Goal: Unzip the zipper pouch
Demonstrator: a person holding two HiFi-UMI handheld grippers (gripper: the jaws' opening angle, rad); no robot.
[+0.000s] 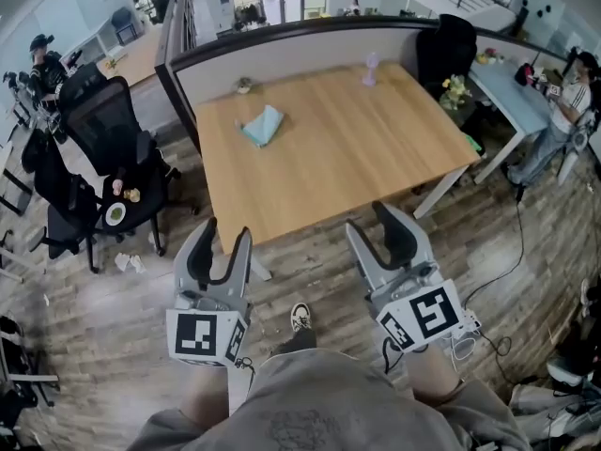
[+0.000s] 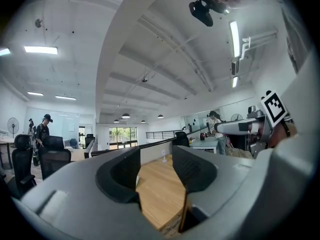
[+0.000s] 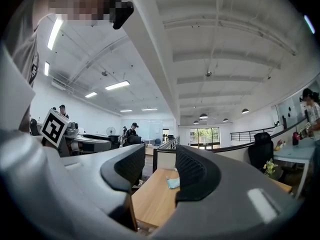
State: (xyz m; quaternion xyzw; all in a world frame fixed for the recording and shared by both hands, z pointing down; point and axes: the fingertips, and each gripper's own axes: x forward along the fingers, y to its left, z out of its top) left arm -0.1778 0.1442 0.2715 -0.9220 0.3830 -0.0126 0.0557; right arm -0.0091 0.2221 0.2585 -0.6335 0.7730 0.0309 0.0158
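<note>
left tool (image 1: 226, 232) jaws apart, empty | right tool (image 1: 368, 219) likewise | teal pouch (image 1: 262, 125) on wooden table (image 1: 357, 148) | open office, plank floor (image 1: 94, 346)

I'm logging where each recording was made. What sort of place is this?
Most likely an open-plan office. A wooden desk backs onto a grey partition screen, a black office chair stands beside it, and a person sits at a neighbouring desk on the right.
</note>
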